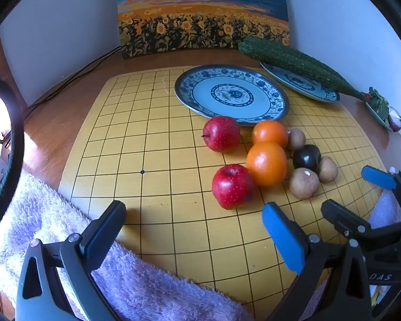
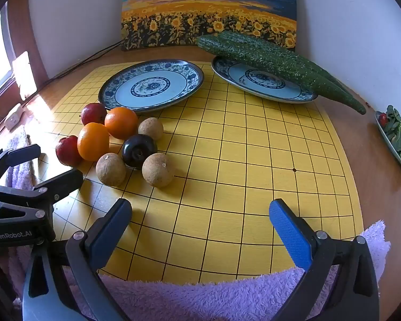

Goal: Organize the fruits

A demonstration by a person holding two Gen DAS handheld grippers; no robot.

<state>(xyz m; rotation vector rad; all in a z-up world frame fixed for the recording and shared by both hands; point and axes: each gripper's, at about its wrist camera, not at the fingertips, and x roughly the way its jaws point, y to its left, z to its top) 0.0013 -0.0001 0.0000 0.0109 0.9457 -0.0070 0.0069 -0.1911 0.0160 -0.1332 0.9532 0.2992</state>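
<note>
Nothing was sorted yet: both the left gripper (image 1: 192,227) and right gripper (image 2: 200,224) hung spread and empty, the fruits (image 1: 267,163) sat clustered beside the bare plate (image 1: 195,99).

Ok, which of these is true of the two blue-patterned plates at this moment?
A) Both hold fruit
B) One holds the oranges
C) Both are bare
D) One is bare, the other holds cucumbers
D: the near plate has nothing on it, while the far plate carries the cucumbers; the fruit sits on the yellow board.

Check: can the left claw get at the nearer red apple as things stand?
Probably yes. The left claw is open and empty, and bare board lies between it and the nearer red apple; the orange touches only its far side.
</note>
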